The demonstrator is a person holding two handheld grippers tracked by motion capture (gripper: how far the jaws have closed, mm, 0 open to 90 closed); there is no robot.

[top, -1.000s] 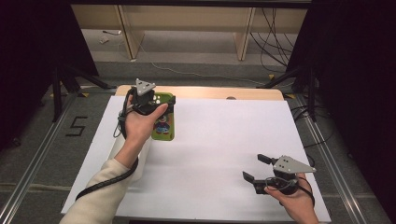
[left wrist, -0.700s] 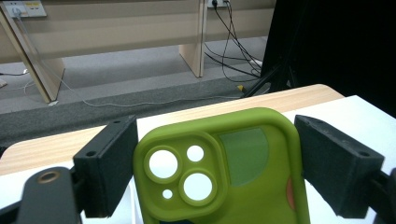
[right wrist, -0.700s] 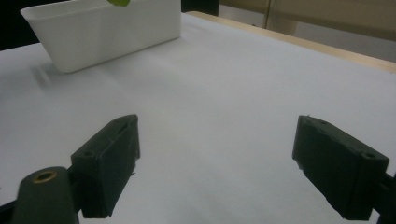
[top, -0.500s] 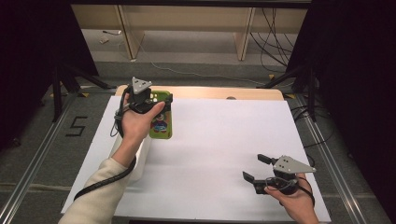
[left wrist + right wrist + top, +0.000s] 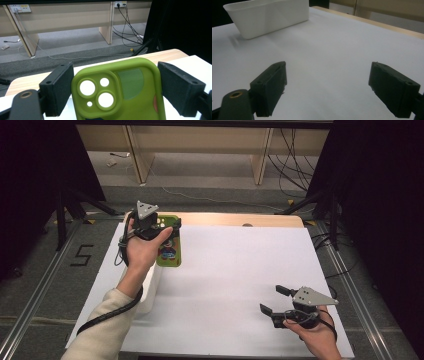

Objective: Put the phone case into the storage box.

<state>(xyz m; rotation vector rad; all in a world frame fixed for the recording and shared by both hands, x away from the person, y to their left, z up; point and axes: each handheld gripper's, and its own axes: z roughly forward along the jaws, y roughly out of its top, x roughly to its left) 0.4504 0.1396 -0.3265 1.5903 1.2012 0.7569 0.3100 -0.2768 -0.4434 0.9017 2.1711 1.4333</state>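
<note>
White tub (image 5: 268,17) on the white sheet (image 5: 240,280); floor cables (image 5: 125,25) beyond.

- The left gripper (image 5: 161,225) is a black body carrying a grey three-cornered plate on top.
- A black cable trails from its rear, along a cream sleeve (image 5: 102,330).
- The right gripper (image 5: 272,301) is black with the same grey plate above it.
- Each jaw is a matt black rectangular block with small screw holes.
- A brass-ringed hole sits beside each left-hand jaw.
</note>
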